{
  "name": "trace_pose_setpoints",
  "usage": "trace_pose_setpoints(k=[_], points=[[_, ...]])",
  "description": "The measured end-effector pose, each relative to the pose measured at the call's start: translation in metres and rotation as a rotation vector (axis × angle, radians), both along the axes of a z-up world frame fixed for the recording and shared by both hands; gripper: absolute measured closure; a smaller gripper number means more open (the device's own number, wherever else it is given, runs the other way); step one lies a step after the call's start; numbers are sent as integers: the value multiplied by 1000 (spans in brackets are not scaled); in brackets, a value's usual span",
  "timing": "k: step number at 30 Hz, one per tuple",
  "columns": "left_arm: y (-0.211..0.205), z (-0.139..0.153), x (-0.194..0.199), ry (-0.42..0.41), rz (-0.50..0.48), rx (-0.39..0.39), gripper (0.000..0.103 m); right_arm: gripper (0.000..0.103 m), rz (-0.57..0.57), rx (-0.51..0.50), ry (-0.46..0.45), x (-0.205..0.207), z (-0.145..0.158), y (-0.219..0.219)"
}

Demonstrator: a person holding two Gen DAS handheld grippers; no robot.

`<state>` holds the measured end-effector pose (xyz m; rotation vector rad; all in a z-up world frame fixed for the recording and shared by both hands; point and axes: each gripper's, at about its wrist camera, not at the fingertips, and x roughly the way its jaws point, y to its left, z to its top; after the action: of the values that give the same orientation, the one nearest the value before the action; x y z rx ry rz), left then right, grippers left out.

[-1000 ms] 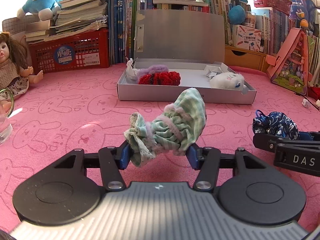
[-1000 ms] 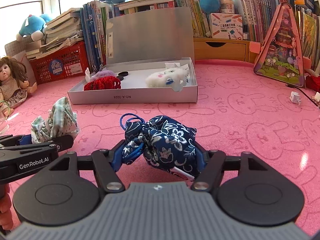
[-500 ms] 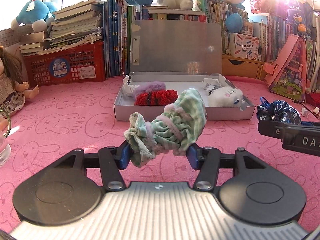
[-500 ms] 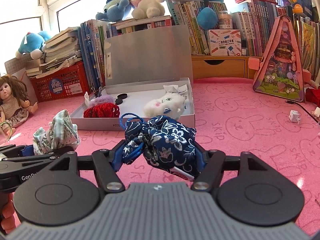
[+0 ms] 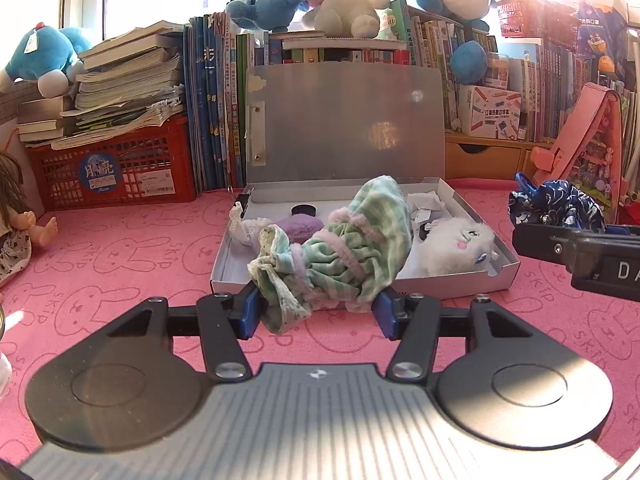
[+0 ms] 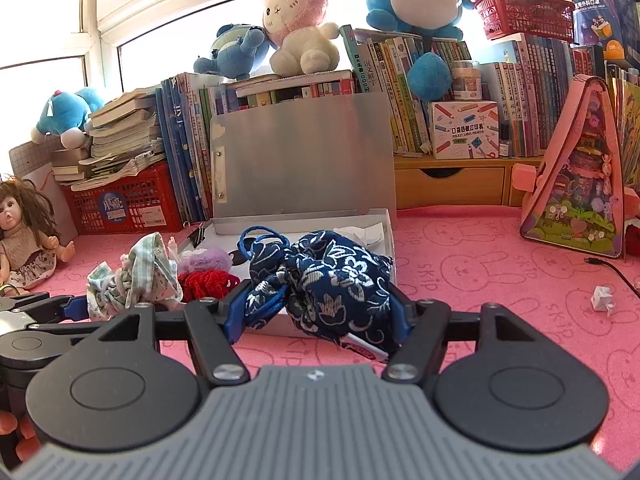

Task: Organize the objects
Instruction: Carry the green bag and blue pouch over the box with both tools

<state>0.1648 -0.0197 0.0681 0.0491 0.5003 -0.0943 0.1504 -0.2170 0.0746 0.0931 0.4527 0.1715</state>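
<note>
While the left gripper (image 5: 316, 312) clamps a crumpled green-checked cloth with pink trim (image 5: 340, 252) above the pink mat (image 5: 120, 280), an open grey lidded box (image 5: 360, 284) lies just beyond. From the right wrist, the right gripper (image 6: 316, 312) pinches a navy floral drawstring pouch (image 6: 332, 280) before that box (image 6: 384, 224).

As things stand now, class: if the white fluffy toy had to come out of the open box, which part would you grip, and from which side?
Grip the white fluffy toy across its rounded body, coming from above. It lies in a front corner of the box, walls close on two sides, so a level approach looks blocked.
</note>
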Motion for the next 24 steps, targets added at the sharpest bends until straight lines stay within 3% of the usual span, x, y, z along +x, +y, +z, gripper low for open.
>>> trace_pose_setpoints(k=[24], points=[[2,-11,105,35,17,-46,42,34,53,52,43,96,-12,3]])
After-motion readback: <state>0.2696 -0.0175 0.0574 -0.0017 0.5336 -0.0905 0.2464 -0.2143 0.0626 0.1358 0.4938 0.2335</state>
